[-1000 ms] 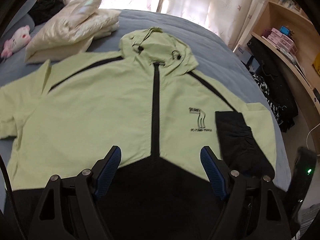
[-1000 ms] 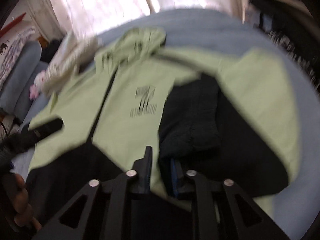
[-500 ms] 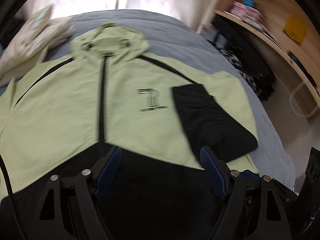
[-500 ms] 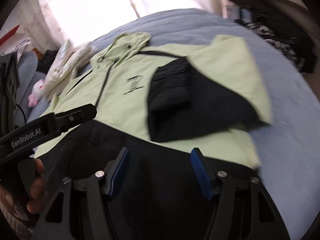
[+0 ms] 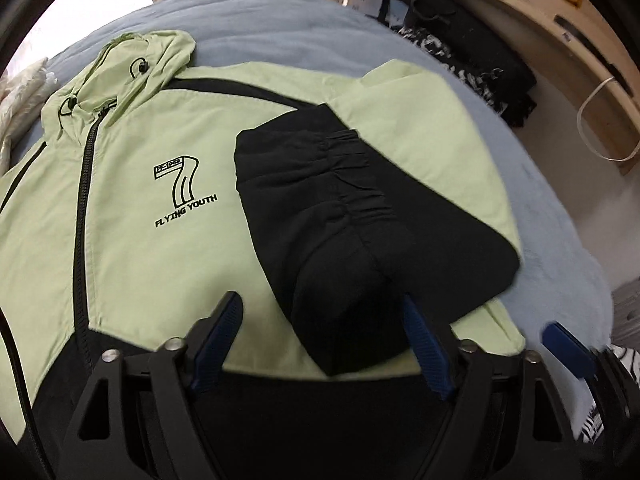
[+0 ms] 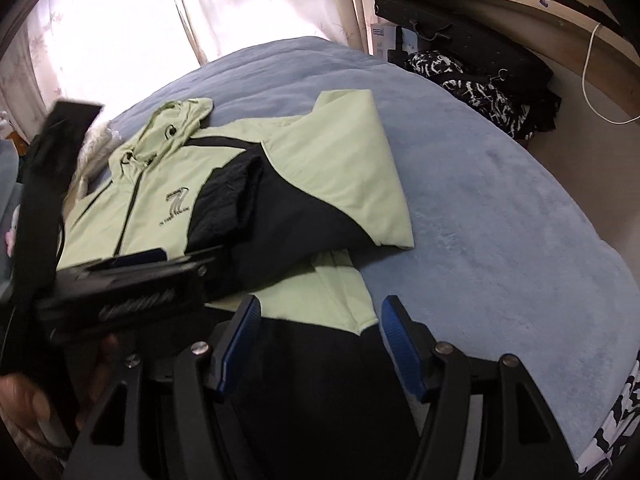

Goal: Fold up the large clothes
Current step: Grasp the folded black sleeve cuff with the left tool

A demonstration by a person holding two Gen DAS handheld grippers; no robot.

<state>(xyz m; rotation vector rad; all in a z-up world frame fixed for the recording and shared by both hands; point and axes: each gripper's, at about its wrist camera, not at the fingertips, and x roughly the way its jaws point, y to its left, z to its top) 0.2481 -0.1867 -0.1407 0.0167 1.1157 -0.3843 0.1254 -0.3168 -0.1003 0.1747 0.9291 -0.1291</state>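
Note:
A light green and black hooded jacket (image 5: 152,256) lies flat, front up, on a blue-grey bed (image 6: 500,220). Its one sleeve (image 5: 344,236), black at the cuff, is folded inward across the chest. My left gripper (image 5: 322,332) is open and empty, hovering over the lower end of the folded sleeve. My right gripper (image 6: 320,336) is open and empty above the jacket's (image 6: 304,184) bottom right corner. The left gripper's body (image 6: 120,292) shows at the left of the right wrist view.
Black and patterned clothes (image 6: 480,80) are piled beside the bed under a wooden shelf (image 6: 520,4). A cream padded garment (image 5: 16,92) lies at the far left of the bed. Curtains (image 6: 140,20) hang behind.
The right gripper opened and let go of the sleeve, then moved right toward the hem corner. The left gripper swung right, from the jacket's middle to over the folded sleeve.

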